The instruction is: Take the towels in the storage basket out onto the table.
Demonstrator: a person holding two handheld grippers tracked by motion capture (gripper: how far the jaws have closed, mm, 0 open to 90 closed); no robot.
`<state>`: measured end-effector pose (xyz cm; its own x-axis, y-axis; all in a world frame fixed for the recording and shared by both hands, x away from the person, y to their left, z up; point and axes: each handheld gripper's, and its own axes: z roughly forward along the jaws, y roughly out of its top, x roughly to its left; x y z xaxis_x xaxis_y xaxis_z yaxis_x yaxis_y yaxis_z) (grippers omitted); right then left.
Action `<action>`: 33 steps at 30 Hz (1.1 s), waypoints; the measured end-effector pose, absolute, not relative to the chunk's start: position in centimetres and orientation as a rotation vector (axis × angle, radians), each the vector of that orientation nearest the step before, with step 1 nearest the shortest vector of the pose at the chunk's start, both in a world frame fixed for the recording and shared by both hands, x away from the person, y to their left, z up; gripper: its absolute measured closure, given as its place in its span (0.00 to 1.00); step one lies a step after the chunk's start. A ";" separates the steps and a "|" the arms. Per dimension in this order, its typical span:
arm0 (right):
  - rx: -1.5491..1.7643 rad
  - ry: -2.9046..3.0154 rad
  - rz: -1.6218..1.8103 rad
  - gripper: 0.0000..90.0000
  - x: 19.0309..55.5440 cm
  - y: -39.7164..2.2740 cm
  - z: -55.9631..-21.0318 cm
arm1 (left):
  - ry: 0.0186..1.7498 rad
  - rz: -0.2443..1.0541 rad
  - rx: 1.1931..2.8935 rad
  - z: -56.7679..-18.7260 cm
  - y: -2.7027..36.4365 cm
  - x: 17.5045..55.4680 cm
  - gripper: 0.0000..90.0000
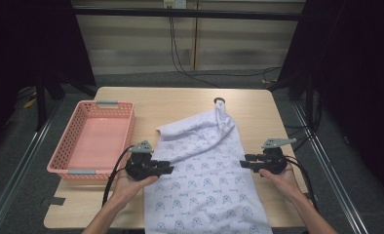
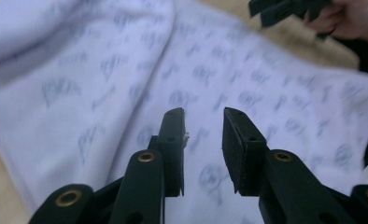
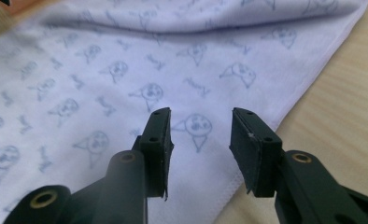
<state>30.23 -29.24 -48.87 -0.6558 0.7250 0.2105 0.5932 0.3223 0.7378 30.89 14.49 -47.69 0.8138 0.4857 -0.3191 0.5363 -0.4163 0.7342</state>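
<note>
1. The wooden table [image 1: 258, 105] carries everything.
2. The white printed cloth [image 1: 204, 170] lies spread on the table between the two grippers, with its near end hanging over the table edge towards the person and its far end bunched up.
3. The pink basket [image 1: 90, 139] stands on the outer side of the left gripper, close to it.
4. The left gripper [image 1: 169, 168] is at the cloth's left edge, its jaws apart with nothing between them, pointing at the cloth.
5. The right gripper [image 1: 242, 162] is at the cloth's right edge, its jaws also apart and not pressing on the fabric.
</note>
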 end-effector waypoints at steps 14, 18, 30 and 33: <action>1.238 2.493 1.080 1.00 26.6 -31.0 -49.8 | 0.731 -0.101 2.196 -49.8 15.1 28.4 0.66; 1.226 2.539 1.079 1.00 24.7 -31.8 -49.6 | 0.727 -0.103 2.210 -49.7 14.9 27.8 0.67; 1.118 2.692 1.092 1.00 21.8 -30.8 -49.3 | 0.634 -0.170 2.293 -49.4 16.0 23.4 0.96; 1.093 2.713 1.116 0.96 21.6 -30.6 -49.3 | 0.611 -0.234 2.307 -49.3 16.5 22.8 0.98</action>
<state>21.55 -30.65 -49.28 -0.7561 0.6093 0.2389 0.6011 0.5021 0.6218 22.80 16.46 -49.28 0.8708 0.3597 -0.3353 0.4916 -0.6233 0.6082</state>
